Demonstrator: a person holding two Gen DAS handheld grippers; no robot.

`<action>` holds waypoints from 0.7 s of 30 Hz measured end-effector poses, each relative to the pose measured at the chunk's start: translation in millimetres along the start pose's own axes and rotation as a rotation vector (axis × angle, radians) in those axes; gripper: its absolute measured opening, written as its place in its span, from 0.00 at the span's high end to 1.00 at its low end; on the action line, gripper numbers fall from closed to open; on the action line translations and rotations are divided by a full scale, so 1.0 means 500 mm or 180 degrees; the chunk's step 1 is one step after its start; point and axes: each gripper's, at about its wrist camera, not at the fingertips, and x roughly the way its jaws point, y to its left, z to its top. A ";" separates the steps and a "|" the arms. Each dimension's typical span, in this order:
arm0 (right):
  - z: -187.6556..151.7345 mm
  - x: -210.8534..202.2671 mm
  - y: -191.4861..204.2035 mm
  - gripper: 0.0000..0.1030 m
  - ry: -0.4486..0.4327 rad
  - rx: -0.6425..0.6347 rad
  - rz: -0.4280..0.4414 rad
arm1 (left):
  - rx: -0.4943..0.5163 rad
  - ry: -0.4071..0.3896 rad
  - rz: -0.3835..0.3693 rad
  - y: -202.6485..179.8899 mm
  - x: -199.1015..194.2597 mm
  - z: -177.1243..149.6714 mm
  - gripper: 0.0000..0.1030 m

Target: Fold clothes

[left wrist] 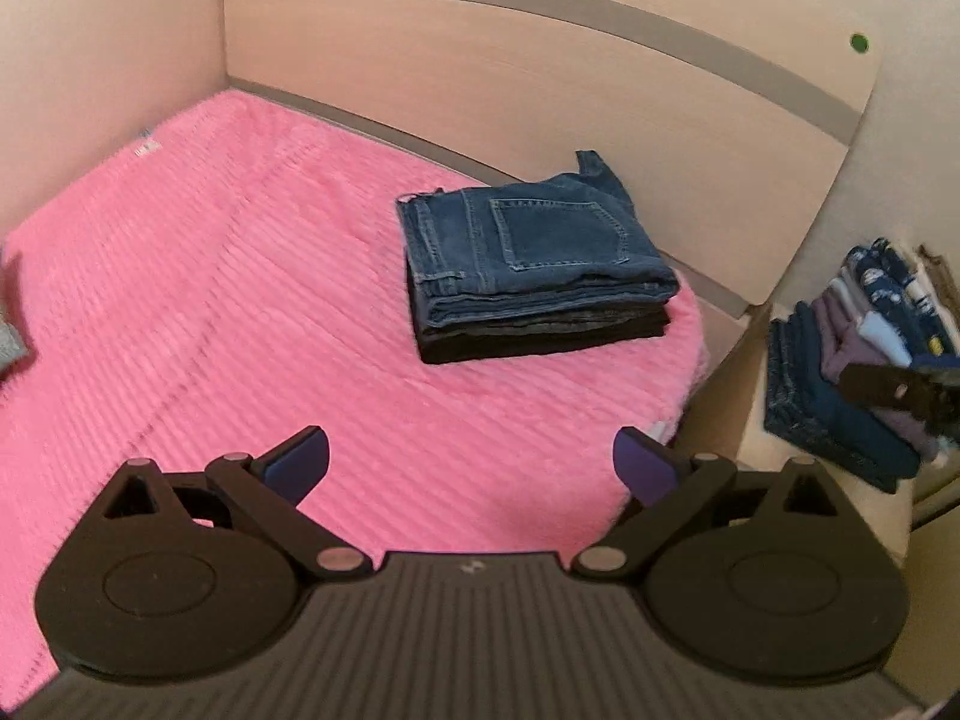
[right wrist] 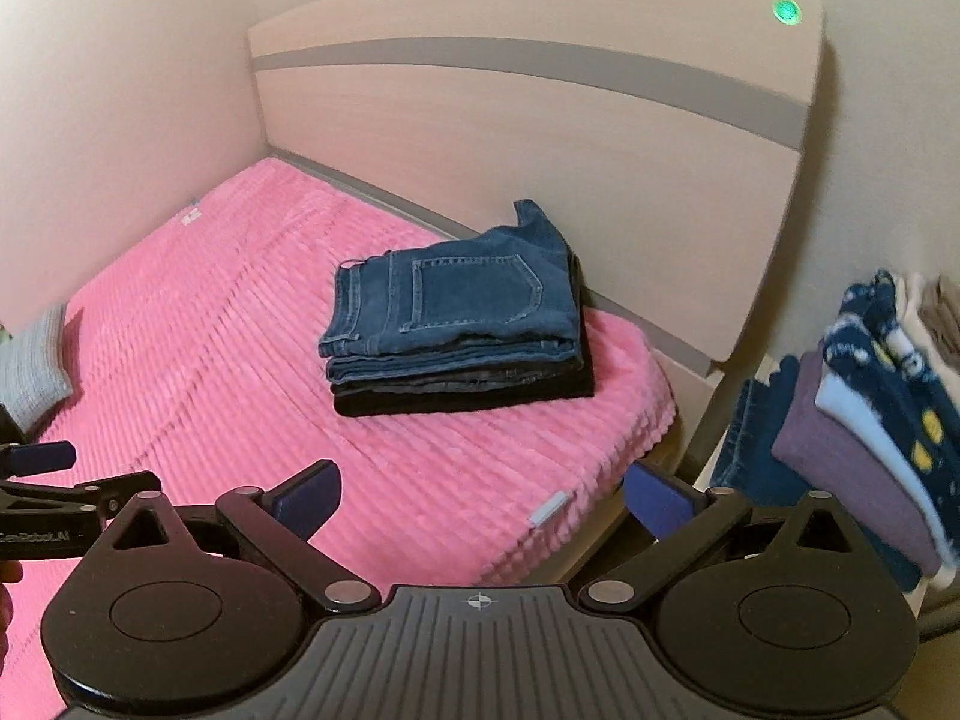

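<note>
A stack of folded clothes with blue jeans on top and dark garments beneath lies on the pink blanket near the headboard. It also shows in the right wrist view. My left gripper is open and empty, held above the blanket's near part. My right gripper is open and empty over the bed's right corner. A pile of unfolded clothes, blue, purple and patterned, sits to the right of the bed; it also shows in the left wrist view.
The wooden headboard and a wall bound the bed at the back and left. A grey pillow lies at the blanket's left edge. The left gripper shows at the right wrist view's left edge.
</note>
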 end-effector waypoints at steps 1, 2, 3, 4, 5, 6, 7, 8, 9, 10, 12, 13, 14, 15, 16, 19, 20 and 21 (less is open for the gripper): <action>0.004 0.001 0.001 0.00 -0.0004 -0.0024 -0.0006 | -0.0019 -0.0006 0.0017 -0.002 -0.001 -0.001 0.04; 0.008 0.003 0.000 0.00 -0.0011 -0.0042 -0.0016 | -0.0039 -0.0011 0.0034 -0.004 -0.001 -0.001 0.04; 0.012 0.005 -0.002 0.00 -0.0009 -0.0043 -0.0026 | -0.0077 -0.0019 0.0035 -0.006 -0.001 0.000 0.04; 0.017 0.008 -0.006 0.00 0.0002 -0.0028 -0.0036 | -0.0118 -0.0032 0.0040 -0.009 -0.001 0.003 0.04; 0.022 0.010 -0.010 0.00 0.0011 -0.0013 -0.0025 | -0.0147 -0.0047 0.0053 -0.013 -0.002 0.006 0.04; 0.027 0.012 -0.014 0.00 0.0021 -0.0014 -0.0008 | -0.0172 -0.0061 0.0068 -0.016 -0.004 0.010 0.04; 0.030 0.016 -0.017 0.00 0.0032 -0.0028 -0.0002 | -0.0189 -0.0078 0.0074 -0.021 -0.005 0.014 0.04; 0.034 0.019 -0.020 0.00 0.0043 -0.0043 0.0004 | -0.0199 -0.0095 0.0079 -0.024 -0.006 0.018 0.04; 0.038 0.023 -0.025 0.00 0.0058 -0.0047 0.0013 | -0.0211 -0.0101 0.0101 -0.028 -0.006 0.023 0.04; 0.042 0.028 -0.029 0.00 0.0076 -0.0044 0.0026 | -0.0220 -0.0093 0.0123 -0.032 -0.004 0.027 0.04; 0.047 0.035 -0.035 0.00 0.0104 -0.0047 0.0046 | -0.0223 -0.0068 0.0161 -0.038 0.002 0.033 0.04; 0.048 0.039 -0.037 0.00 0.0114 -0.0053 0.0051 | -0.0218 -0.0061 0.0187 -0.041 0.003 0.035 0.04; 0.050 0.043 -0.039 0.00 0.0124 -0.0059 0.0056 | -0.0222 -0.0057 0.0199 -0.043 0.004 0.037 0.04; 0.051 0.046 -0.042 0.00 0.0132 -0.0061 0.0061 | -0.0229 -0.0054 0.0204 -0.045 0.005 0.038 0.04; 0.050 0.048 -0.044 0.00 0.0141 -0.0056 0.0067 | -0.0233 -0.0051 0.0204 -0.047 0.006 0.039 0.04; 0.047 0.054 -0.049 0.00 0.0182 -0.0037 0.0080 | -0.0237 -0.0041 0.0209 -0.054 0.011 0.041 0.04; 0.046 0.055 -0.051 0.00 0.0192 -0.0033 0.0083 | -0.0249 -0.0033 0.0211 -0.055 0.013 0.040 0.04; 0.044 0.055 -0.052 0.00 0.0194 -0.0035 0.0083 | -0.0263 -0.0022 0.0214 -0.057 0.014 0.039 0.04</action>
